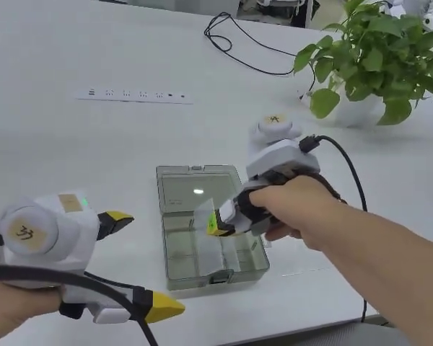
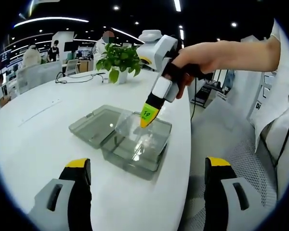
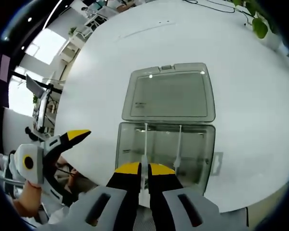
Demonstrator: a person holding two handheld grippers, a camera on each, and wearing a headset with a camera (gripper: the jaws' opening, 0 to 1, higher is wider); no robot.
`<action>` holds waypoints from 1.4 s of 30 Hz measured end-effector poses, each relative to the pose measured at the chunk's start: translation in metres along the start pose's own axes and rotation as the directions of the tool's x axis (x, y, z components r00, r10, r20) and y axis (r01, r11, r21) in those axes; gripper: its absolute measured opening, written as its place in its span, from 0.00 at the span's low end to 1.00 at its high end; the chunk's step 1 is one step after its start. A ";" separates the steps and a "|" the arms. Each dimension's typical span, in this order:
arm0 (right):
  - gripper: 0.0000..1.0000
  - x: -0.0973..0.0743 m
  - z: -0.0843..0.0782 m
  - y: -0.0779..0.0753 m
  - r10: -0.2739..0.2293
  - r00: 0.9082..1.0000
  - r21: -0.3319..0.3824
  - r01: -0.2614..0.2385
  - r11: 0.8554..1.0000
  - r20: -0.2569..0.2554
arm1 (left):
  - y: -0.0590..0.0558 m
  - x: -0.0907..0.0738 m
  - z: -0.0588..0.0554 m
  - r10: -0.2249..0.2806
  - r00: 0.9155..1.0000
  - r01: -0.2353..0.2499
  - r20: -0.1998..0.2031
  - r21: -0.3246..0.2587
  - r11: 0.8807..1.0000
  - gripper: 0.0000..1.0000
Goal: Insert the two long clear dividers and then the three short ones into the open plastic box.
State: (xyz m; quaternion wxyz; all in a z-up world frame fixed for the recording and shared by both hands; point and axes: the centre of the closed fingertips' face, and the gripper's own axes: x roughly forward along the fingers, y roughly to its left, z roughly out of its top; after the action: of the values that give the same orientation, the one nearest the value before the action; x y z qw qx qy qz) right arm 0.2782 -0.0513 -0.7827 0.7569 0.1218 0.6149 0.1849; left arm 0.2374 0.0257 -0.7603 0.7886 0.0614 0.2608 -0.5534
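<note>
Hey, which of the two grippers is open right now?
The left gripper: its yellow-tipped fingers stand wide apart with nothing between them. The right gripper is shut on a clear divider over the open box.

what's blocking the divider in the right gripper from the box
Nothing visible: the right gripper holds the clear divider right over the open box; the left gripper sits off to the side.

- Plastic box [image 1: 202, 277], centre of the frame: smoky, see-through grey.
- Divider [image 1: 204, 209]: clear, colourless.
- Left gripper [image 1: 146, 262] and right gripper [image 1: 215, 225]: white bodies, black jaws, yellow tips (the right one carries a green label).
- Table [image 1: 72, 144]: plain white.
- Plant [image 1: 375, 50], upper right: green.
</note>
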 end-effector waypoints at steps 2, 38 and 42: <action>0.07 0.001 -0.001 0.000 0.001 1.000 -0.003 -0.001 1.000 -0.013 | 0.000 0.001 0.001 -0.002 1.000 0.002 0.011 0.003 1.000 1.00; 0.07 0.010 0.001 -0.003 -0.034 0.999 -0.073 0.032 0.997 -0.025 | -0.004 0.006 0.004 -0.009 0.999 0.010 0.053 -0.021 1.000 1.00; 0.07 0.012 0.003 -0.004 -0.037 0.999 -0.075 0.035 0.997 -0.025 | -0.004 0.006 0.005 -0.009 0.999 0.010 0.053 -0.021 1.000 1.00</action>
State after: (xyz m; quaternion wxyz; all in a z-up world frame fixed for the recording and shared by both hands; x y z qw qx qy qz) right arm 0.2835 -0.0499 -0.7949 0.7559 0.0798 0.6197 0.1955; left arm 0.2366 0.0172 -0.7585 0.7931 0.0371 0.2462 -0.5559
